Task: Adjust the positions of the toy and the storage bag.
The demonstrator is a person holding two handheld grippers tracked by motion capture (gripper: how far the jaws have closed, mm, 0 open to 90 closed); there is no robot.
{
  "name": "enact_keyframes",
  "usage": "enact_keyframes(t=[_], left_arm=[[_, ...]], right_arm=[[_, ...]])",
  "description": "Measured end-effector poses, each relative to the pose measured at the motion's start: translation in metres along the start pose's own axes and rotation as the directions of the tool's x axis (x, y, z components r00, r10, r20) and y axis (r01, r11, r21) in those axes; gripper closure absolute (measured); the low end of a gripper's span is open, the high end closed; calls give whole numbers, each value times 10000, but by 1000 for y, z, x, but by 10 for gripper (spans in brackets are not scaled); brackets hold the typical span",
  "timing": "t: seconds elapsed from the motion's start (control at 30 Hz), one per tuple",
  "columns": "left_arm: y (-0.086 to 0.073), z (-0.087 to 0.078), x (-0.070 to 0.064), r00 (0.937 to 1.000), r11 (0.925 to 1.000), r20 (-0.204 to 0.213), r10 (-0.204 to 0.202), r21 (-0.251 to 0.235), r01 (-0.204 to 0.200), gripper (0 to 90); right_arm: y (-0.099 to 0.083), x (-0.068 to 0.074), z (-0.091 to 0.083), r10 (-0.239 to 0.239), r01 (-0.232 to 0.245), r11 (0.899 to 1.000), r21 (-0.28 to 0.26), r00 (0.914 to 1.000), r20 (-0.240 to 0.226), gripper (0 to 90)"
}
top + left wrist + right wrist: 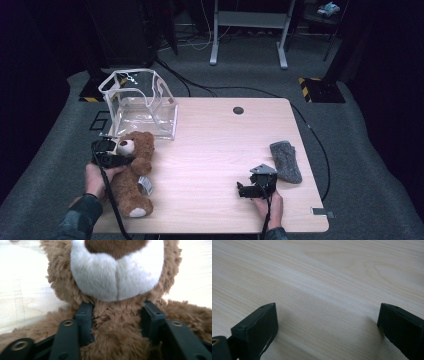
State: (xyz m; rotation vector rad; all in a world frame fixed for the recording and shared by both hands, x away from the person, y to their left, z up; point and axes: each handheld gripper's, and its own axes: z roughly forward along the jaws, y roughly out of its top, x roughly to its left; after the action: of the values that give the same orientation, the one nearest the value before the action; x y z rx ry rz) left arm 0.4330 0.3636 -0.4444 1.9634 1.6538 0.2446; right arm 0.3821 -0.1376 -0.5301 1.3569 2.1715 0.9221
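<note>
Left claw (117,315) clenched on bear (132,170) at the neck — lift it clear, keep limbs off the bag (142,102) rim. Right claw (327,327) released, idle on worktop (225,145).

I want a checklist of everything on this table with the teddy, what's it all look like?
Surface: pale wooden table, with a dark round hole near the far edge.
Job's things: brown teddy bear lying at the left; clear plastic bag standing open behind it.
Clutter: grey sock at the right, untouched.
Grippers: left gripper shut on the teddy bear's neck, under its white muzzle; right gripper open, over bare wood.
Cables: a black cable trails from the left gripper; others run over the floor.
Surroundings: grey carpet, a grey metal stand behind.
</note>
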Motion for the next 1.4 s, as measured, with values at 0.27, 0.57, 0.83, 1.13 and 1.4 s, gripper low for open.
enact_keyframes(t=[0.27, 0.57, 0.83, 1.13, 1.4], left_arm=[[5, -18, -19, 9989, 9962, -182, 437, -751, -449, 236], [33, -48, -40, 9938, 9785, -130, 1107, -1734, -1113, 141], [66, -46, -52, 9924, 9725, -194, 1212, -1982, -1226, 63], [106, -41, -74, 9829, 9493, -579, 1750, -2550, -1840, 63], [133, -33, -86, 9761, 9287, -225, 2164, -3036, -2129, 76]], right_arm=[[0, 0, 0, -29, 29, 10000, -9, 10000, -14, 24], [0, 0, 0, -28, 28, 10000, -20, 10000, -60, 24], [0, 0, 1, -33, 33, 10000, -21, 10000, -63, 24], [0, 0, 1, -33, 32, 10000, -15, 10000, -76, 24], [0, 0, 1, -26, 26, 10000, -14, 10000, -77, 24]])
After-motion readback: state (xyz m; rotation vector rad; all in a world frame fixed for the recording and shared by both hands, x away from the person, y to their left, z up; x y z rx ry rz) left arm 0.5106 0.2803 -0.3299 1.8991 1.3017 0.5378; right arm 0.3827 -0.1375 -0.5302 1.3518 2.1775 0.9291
